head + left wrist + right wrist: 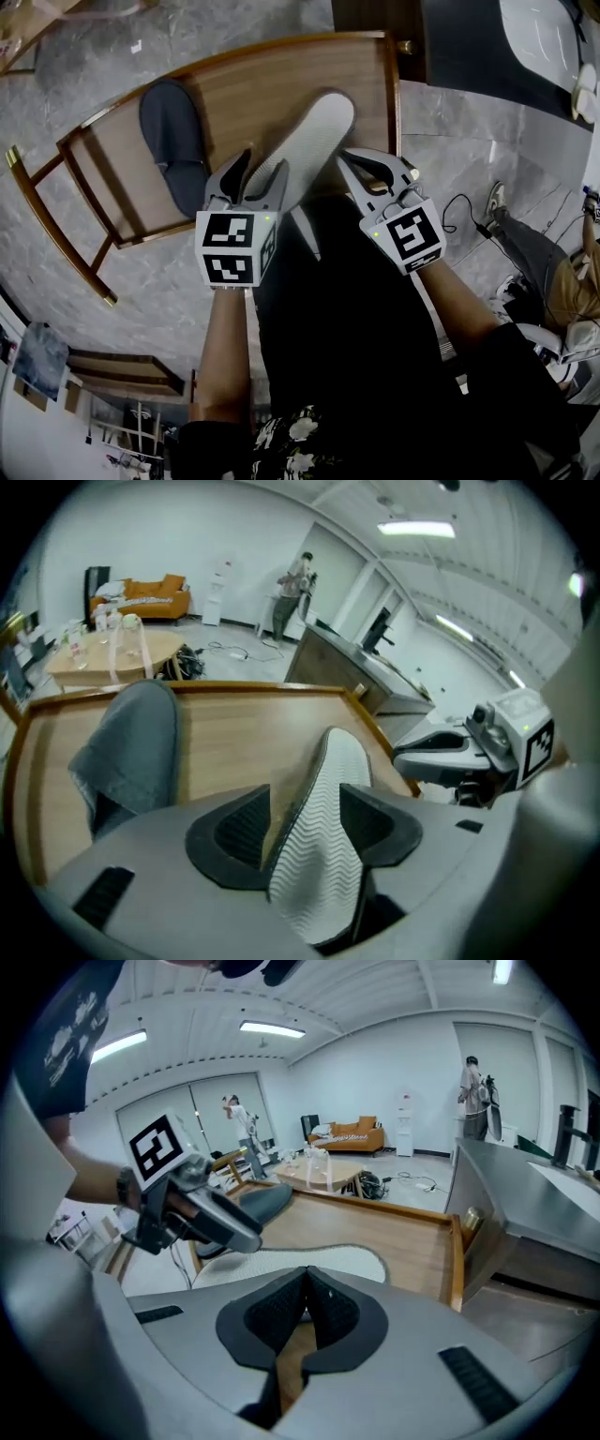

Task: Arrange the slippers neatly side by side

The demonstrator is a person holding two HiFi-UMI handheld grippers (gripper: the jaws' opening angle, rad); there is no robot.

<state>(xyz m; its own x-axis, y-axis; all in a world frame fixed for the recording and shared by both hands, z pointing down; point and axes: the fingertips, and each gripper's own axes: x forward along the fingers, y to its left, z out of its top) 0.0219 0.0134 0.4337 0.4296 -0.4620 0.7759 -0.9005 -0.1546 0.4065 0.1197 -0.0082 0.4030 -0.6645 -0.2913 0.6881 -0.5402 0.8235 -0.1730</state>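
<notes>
Task incomplete: on the wooden table (253, 84), the sole-up slipper (314, 141) lies askew right of the grey slipper (173, 141), its heel between the wide-open, ungripping left gripper (305, 794); right gripper (305, 1283) closed, empty; turning and aligning remain.

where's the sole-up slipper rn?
Head view: the sole-up slipper lies on the wooden table, between the left gripper's open jaws, right of the grey slipper.
</notes>
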